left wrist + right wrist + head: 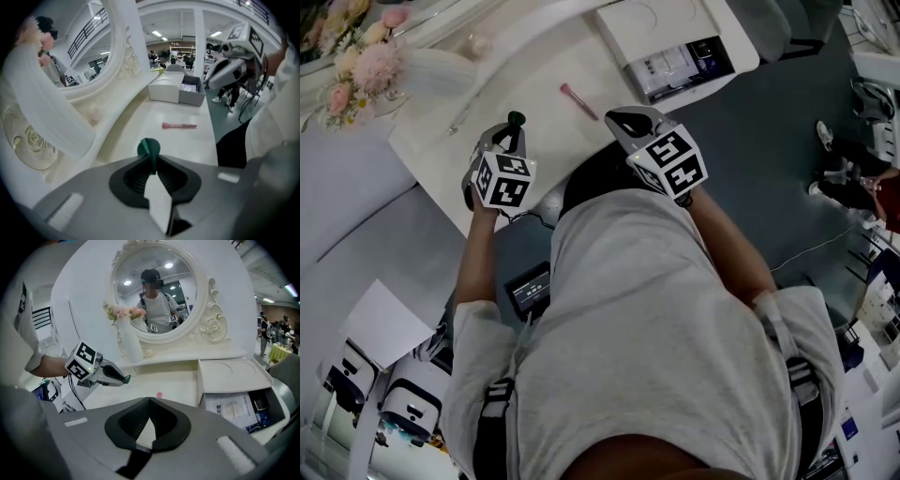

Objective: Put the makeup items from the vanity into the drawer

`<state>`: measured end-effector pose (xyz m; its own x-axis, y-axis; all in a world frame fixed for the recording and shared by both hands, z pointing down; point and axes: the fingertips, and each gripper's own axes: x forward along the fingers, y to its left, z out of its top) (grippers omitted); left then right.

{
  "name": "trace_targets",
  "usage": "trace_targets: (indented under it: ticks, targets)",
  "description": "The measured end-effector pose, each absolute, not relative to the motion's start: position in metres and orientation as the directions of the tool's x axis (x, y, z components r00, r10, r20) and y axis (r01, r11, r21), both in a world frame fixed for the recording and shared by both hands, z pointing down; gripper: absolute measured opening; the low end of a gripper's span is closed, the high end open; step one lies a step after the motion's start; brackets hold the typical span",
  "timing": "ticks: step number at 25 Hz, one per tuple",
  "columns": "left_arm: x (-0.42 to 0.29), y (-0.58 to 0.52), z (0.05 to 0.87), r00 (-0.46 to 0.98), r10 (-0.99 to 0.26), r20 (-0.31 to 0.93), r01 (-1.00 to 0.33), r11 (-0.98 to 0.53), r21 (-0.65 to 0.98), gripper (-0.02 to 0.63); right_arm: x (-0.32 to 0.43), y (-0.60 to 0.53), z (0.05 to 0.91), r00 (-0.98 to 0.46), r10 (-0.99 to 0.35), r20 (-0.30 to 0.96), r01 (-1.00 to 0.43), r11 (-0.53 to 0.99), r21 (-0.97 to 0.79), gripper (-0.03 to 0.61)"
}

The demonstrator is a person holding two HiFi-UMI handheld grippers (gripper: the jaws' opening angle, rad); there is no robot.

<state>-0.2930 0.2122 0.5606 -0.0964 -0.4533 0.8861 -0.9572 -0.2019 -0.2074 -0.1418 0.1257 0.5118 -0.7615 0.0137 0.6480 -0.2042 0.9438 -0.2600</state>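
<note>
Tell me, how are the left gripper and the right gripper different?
The left gripper pinches a dark green item; the right gripper is shut and empty. The left gripper is nearer the vase, the right gripper nearer the open drawer. Both carry marker cubes.

Grey floor (pixel 769 141), white vanity (pixel 553 131), ornate oval mirror (pixel 183 282), pink flowers (pixel 373 58), ceiling strip lights (pixel 157 33)
</note>
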Motion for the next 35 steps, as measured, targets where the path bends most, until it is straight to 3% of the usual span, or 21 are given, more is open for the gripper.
trace_targets:
  ticks: [15,35]
  targets:
    - [-0.197,0.107,0.517,0.003,-0.629,0.777,-0.939,-0.268,-0.214,0.044,-0.084,0.06,0.494,-0.836,-0.178,0.519,-0.389,0.859,-0.332,0.0]
    - [-0.067,0.01,0.509,0.082,-0.578,0.812,-0.84,-0.478,-0.255,0.045,0.015,-0.011,0.477,-0.842,-0.256,0.475,-0.429,0.851,-0.303,-0.002]
